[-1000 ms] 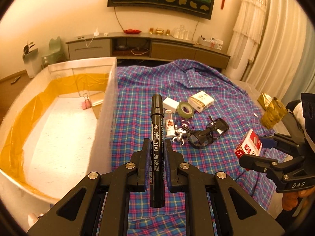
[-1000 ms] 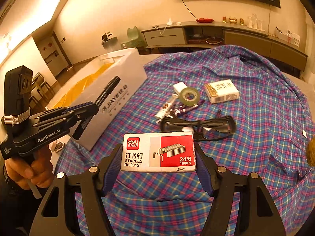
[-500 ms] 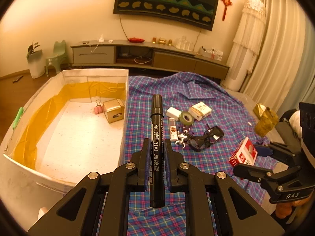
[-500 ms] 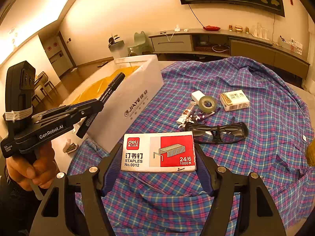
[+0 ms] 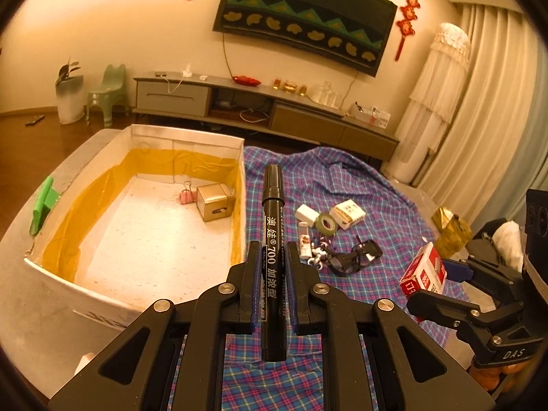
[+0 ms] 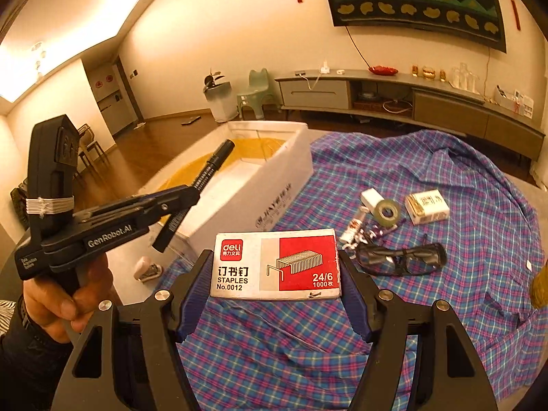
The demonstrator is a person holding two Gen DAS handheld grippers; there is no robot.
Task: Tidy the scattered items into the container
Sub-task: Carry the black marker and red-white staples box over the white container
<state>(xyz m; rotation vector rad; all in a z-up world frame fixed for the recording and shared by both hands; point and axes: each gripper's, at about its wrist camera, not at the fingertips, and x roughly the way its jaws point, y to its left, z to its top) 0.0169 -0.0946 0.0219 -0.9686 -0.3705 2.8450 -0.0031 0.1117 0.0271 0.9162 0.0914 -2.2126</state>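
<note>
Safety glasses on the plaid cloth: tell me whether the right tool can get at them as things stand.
Probably not yet. The path over the plaid cloth to the safety glasses looks free, but the right tool is shut on the staples box, so it would first have to drop that into the container.

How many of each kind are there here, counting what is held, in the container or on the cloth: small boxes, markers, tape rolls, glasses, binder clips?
small boxes: 3 (staples box, gold box, white box)
marker: 1
tape roll: 1
glasses: 1
binder clip: 1
total: 7
</note>
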